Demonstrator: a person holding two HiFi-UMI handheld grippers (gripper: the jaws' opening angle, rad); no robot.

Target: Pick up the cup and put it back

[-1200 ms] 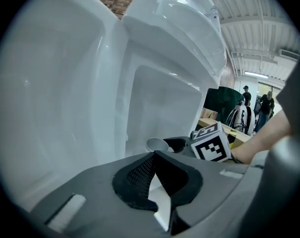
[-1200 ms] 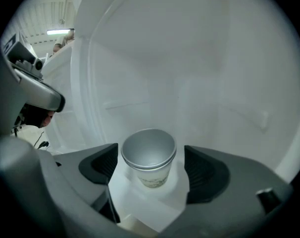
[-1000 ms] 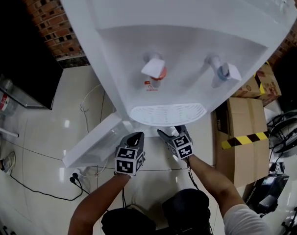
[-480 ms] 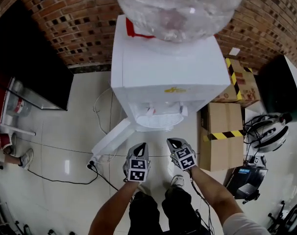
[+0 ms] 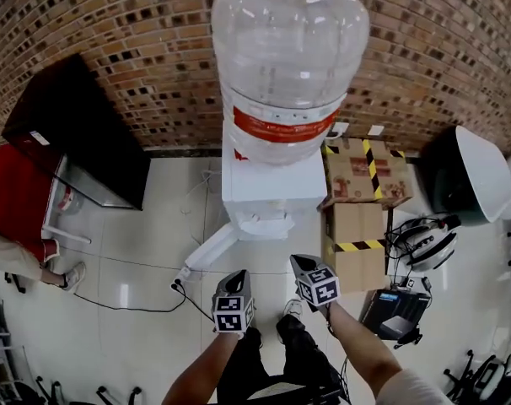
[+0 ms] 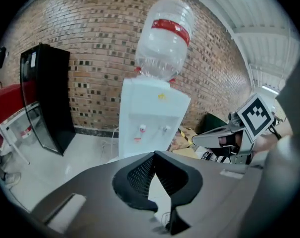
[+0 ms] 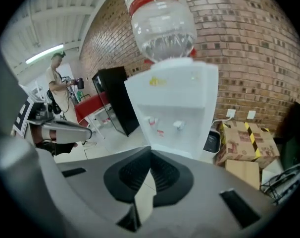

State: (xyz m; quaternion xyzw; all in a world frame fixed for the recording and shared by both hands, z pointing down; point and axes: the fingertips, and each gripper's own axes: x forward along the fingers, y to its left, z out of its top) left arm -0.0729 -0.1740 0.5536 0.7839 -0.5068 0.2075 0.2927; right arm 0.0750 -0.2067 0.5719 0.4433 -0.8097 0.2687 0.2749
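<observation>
No cup shows in any view. The white water dispenser point(image 5: 268, 197) with its big clear bottle point(image 5: 289, 66) stands against the brick wall, and its low door point(image 5: 209, 250) hangs open to the left. My left gripper point(image 5: 238, 277) and right gripper point(image 5: 301, 262) hover side by side in front of it, well back from the taps point(image 6: 141, 129). In both gripper views the jaws meet at their tips with nothing between them. The dispenser point(image 7: 177, 108) fills the middle of the right gripper view.
A black cabinet point(image 5: 78, 133) and a red table point(image 5: 19, 197) stand at the left. Taped cardboard boxes point(image 5: 357, 243) and a helmet point(image 5: 428, 239) sit right of the dispenser. A cable point(image 5: 129, 306) runs over the tiled floor. A person point(image 7: 56, 78) stands far left.
The view has risen and drawn back from the dispenser's tap bay. Both grippers came up and away from the drip tray and now sit farther from the dispenser.
</observation>
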